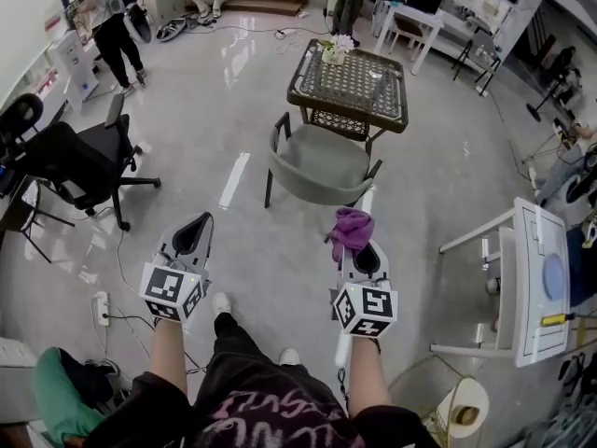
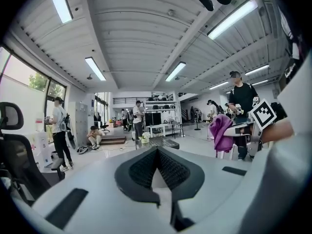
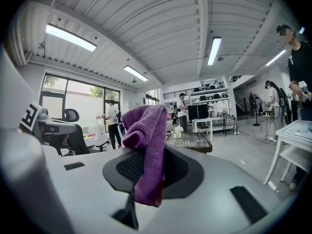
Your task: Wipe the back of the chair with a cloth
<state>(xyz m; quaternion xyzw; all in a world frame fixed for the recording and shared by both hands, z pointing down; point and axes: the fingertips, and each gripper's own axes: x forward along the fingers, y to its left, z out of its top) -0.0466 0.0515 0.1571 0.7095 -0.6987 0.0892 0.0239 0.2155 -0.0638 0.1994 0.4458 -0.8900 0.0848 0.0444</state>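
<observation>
A grey-green armchair (image 1: 317, 164) stands on the floor ahead of me, its back rim facing me, pushed up to a wicker table (image 1: 352, 85). My right gripper (image 1: 362, 253) is shut on a purple cloth (image 1: 351, 229), which bunches up above the jaws and hangs down between them (image 3: 145, 145). It is held short of the chair, not touching it. My left gripper (image 1: 194, 231) is level with it at the left, jaws closed together with nothing between them (image 2: 156, 156). In the left gripper view the cloth (image 2: 220, 131) shows at the right.
A black office chair (image 1: 82, 161) stands at the left, a white table (image 1: 538, 283) at the right. A power strip (image 1: 101, 308) and cable lie on the floor at lower left. Several people stand or sit at the far end of the room (image 1: 112, 28).
</observation>
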